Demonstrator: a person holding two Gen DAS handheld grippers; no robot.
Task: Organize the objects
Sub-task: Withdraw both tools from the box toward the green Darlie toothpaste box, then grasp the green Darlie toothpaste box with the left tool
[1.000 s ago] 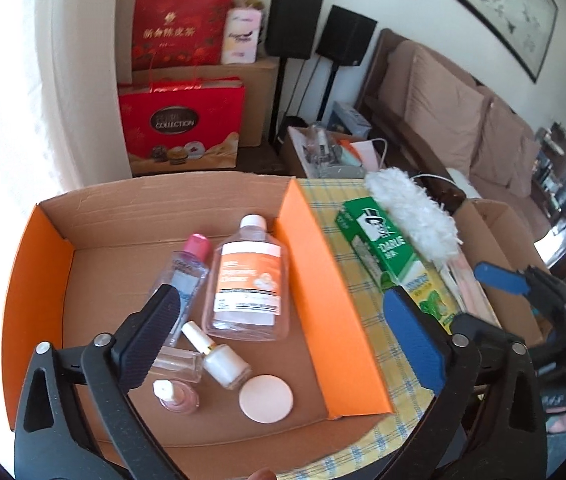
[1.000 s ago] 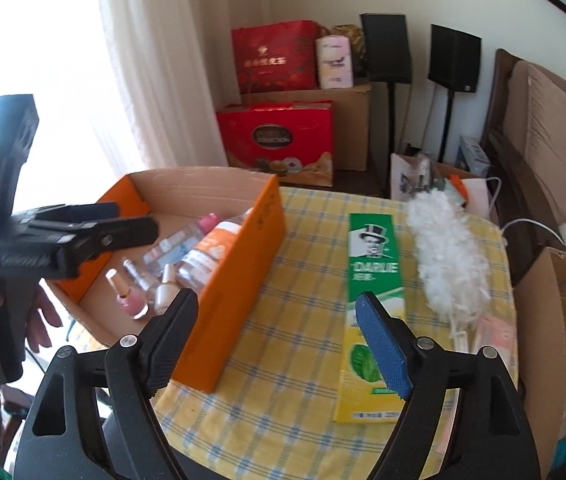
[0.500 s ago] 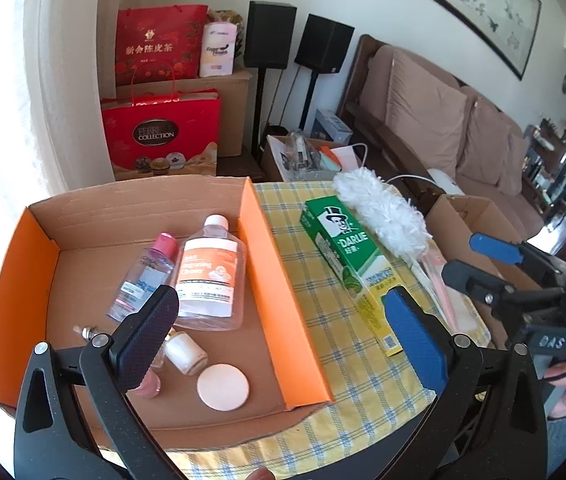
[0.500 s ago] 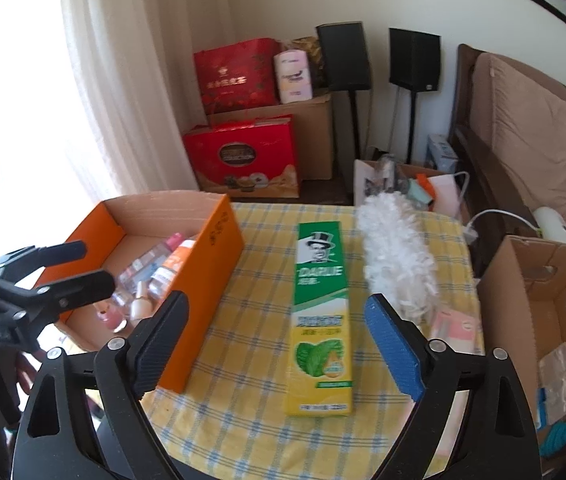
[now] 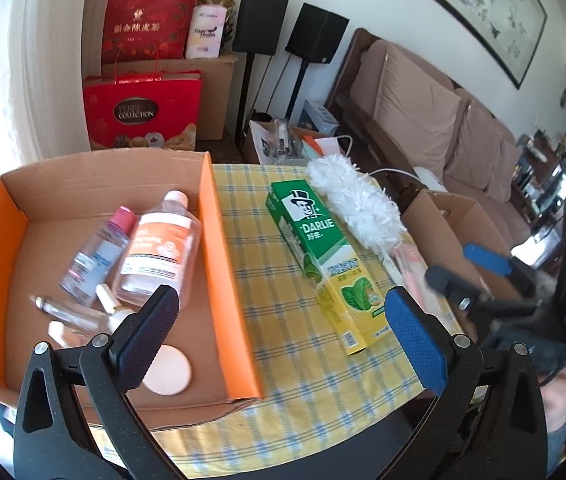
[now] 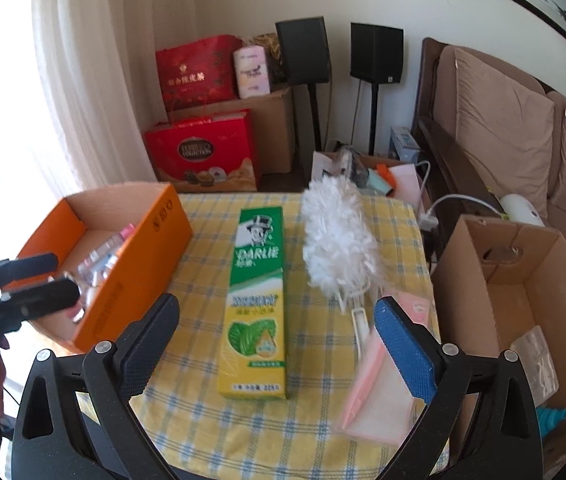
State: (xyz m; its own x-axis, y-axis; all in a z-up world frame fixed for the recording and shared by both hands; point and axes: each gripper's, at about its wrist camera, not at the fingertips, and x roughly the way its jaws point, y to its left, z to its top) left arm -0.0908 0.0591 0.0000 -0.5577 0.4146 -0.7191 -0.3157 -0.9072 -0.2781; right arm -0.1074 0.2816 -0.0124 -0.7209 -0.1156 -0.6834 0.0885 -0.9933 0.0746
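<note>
Bare cloth (image 6: 211, 240) between box (image 6: 155, 248) and toothpaste (image 6: 257, 300)

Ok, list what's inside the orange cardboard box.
In the orange box: a large orange-label bottle, a pink-capped bottle, small glass bottles, a round pink compact. The left tongs hide part of the small bottles.

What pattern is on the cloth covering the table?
The tablecloth is a yellow check with blue and white lines, clearest in the right wrist view.
</note>
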